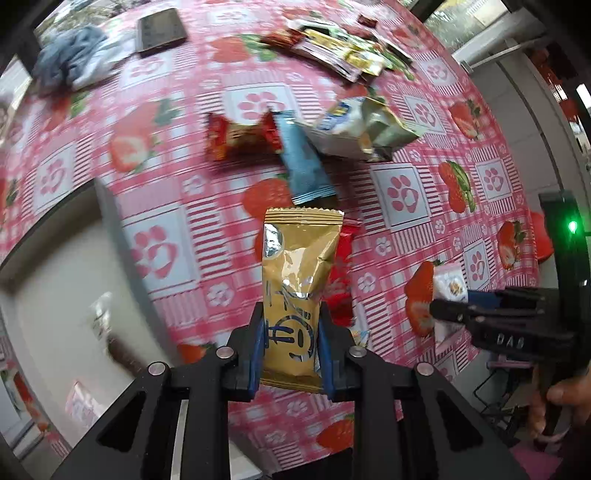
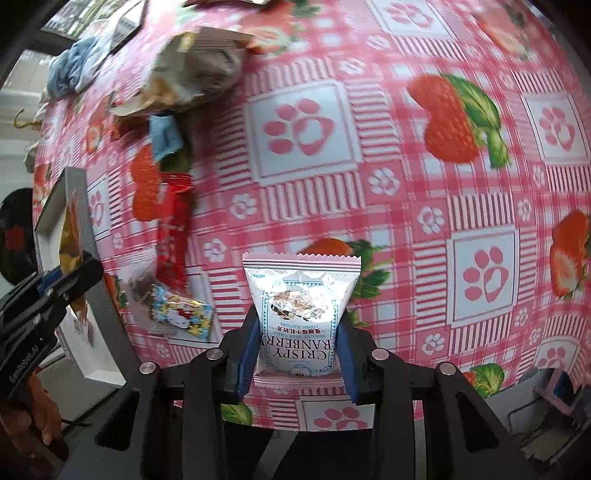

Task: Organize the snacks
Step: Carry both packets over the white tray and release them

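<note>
My left gripper is shut on a gold snack packet, held upright above the strawberry tablecloth. My right gripper is shut on a white and pink cranberry nougat packet, held above the cloth. The right gripper also shows at the right of the left wrist view. The left gripper shows at the left edge of the right wrist view. A grey-rimmed white tray lies at the left; it also shows in the right wrist view.
Loose snacks lie on the cloth: a red packet, a blue packet, a white bag, a red stick, a colourful candy. A pile of sachets, a phone and a blue cloth lie far back.
</note>
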### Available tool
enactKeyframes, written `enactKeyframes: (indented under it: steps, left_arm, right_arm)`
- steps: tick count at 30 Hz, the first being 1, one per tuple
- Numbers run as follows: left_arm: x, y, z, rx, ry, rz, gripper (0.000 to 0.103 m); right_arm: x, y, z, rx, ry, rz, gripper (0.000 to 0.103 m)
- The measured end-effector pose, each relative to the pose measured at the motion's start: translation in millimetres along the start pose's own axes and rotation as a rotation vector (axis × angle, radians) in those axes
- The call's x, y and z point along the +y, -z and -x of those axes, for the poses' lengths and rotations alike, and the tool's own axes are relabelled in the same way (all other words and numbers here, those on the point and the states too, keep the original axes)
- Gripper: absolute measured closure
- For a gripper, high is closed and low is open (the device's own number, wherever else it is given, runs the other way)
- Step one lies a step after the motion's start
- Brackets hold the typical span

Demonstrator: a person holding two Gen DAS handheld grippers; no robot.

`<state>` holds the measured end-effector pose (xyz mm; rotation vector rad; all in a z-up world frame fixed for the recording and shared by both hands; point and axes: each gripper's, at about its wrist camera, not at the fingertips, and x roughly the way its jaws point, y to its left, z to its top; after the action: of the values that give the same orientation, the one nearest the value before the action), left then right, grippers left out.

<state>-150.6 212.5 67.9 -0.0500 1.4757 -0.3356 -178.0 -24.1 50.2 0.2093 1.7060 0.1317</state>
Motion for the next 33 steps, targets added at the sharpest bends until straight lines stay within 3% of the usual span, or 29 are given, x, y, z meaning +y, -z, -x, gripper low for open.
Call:
enactKeyframes:
  steps: [7,19,33]
  left_arm:
    - [24,18,14,-0.056,-0.012,0.104,0.075]
    - [76,43,39,-0.162,-0.017,0.271,0.075]
    - [123,67,47,-0.204,-0.009,0.398,0.075]
  right_arm:
    - [49,-22,22,-0.032,0.003,0.088,0.063]
    - [109,-33,7,-0.043,0.056,0.322,0.063]
    - [192,-43,2,-0.032,0.06,0.482,0.063]
